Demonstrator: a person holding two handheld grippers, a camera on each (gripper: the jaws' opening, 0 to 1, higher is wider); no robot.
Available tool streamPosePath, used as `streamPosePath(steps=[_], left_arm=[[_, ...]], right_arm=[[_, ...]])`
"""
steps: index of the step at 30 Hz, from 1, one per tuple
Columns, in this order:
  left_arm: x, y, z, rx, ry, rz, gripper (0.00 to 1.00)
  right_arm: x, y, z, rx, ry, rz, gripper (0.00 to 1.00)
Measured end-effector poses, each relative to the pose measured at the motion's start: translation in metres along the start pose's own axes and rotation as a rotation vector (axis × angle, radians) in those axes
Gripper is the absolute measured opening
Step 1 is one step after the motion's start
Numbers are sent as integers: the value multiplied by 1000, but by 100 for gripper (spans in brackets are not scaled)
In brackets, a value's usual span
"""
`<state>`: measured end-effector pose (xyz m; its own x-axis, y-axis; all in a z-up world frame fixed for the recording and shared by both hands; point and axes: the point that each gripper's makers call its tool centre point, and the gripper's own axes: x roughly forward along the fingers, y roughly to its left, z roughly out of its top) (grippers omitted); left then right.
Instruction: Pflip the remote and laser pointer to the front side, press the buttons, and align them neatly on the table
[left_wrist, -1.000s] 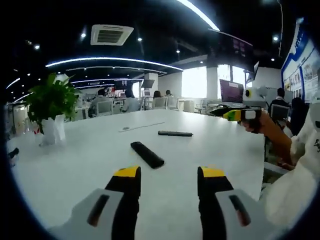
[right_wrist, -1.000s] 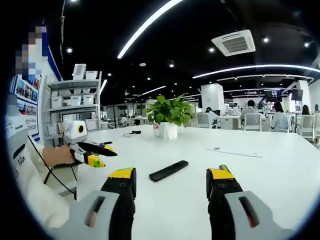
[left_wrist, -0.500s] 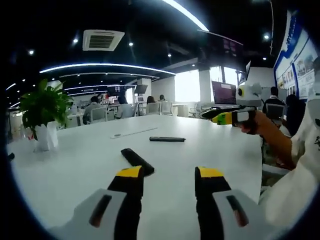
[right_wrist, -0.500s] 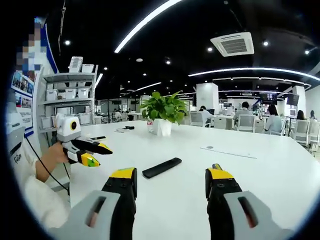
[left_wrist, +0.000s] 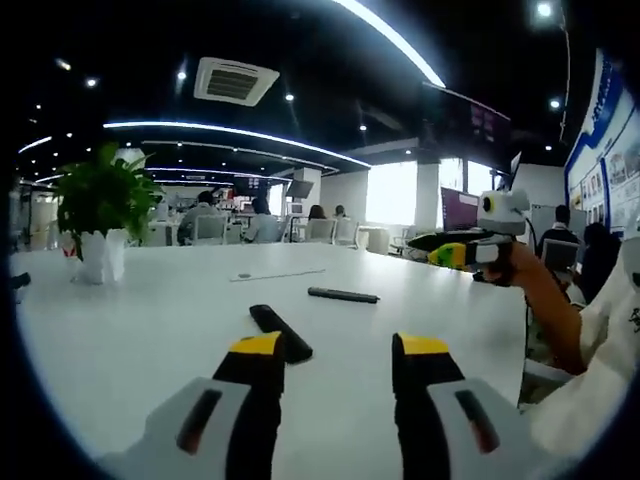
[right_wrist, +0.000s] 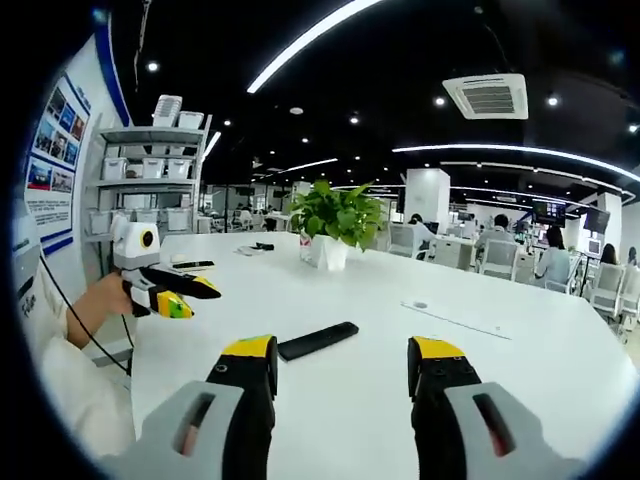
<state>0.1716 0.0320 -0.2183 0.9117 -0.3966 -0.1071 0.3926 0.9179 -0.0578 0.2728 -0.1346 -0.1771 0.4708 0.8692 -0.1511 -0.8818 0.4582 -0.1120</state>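
Left gripper view shows us our left gripper (left_wrist: 335, 360) held low above the white table (left_wrist: 150, 330) with its jaws spread apart and nothing between them, aimed so that the remote (left_wrist: 281, 332) lies just past the left jaw tip. That placement reads to us as a lining-up for a first grasp. The remote rests flat on the table with a plain dark face up and no buttons we can make out, so we judge it is back side up and waiting to be flipped. The laser pointer (left_wrist: 343, 295), a thin dark stick, lies farther back, apart from the remote and at a different angle, so neither is aligned yet. Our right gripper (right_wrist: 345, 362) likewise hangs with jaws parted and empty, pointed toward the remote (right_wrist: 318, 340) from the other side, likely ready to steady it. A potted plant (right_wrist: 333, 228) stands well behind, clear of the work.
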Motion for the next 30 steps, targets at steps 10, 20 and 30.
streamPosePath(steps=[10,20,30], left_arm=[[6,-10,-17,48,89,-43,45],[5,-20,-24,45,104,-58,45],[3,-10,-27,36,113,-33,45]], right_arm=[[1,-17,1,2,24,-43,54],[-2,-30,-4,-6,53,-80,52],[12,-47,-2,4,71,-94,52]])
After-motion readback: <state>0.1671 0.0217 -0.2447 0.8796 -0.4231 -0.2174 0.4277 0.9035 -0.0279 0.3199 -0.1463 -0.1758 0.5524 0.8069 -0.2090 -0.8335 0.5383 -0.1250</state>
